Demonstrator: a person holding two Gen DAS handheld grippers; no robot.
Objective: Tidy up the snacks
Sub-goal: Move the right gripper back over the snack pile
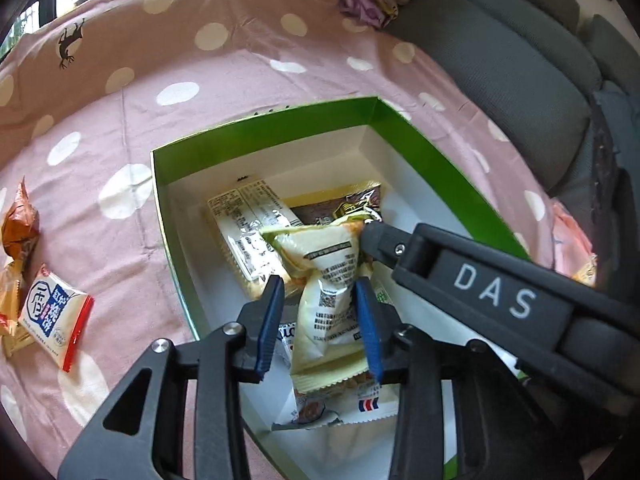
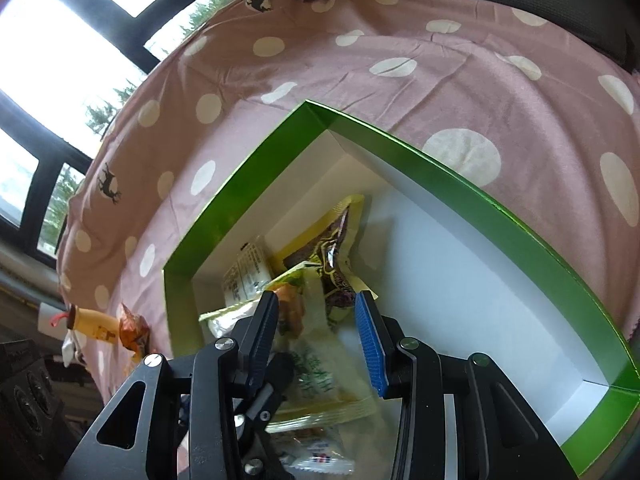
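Home, likely living room: pink polka-dot cotton cloth with deer print (image 1: 248,80) spread over surface, grey upholstered sofa cushions (image 1: 520,92) alongside, dark-framed window panes (image 2: 60,60) with daylight and trees outside.

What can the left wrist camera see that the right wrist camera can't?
Only the left wrist view shows the white, blue and red snack packet lying on the cloth outside the box, and the grey cushions at the right.

Only the right wrist view shows the windows and a small yellow bottle at the cloth's edge.

Both show the green box with snacks inside, the pale yellow packet between the blue jaws, the brown and gold packet, the orange wrapped snack and the pink spotted cloth.
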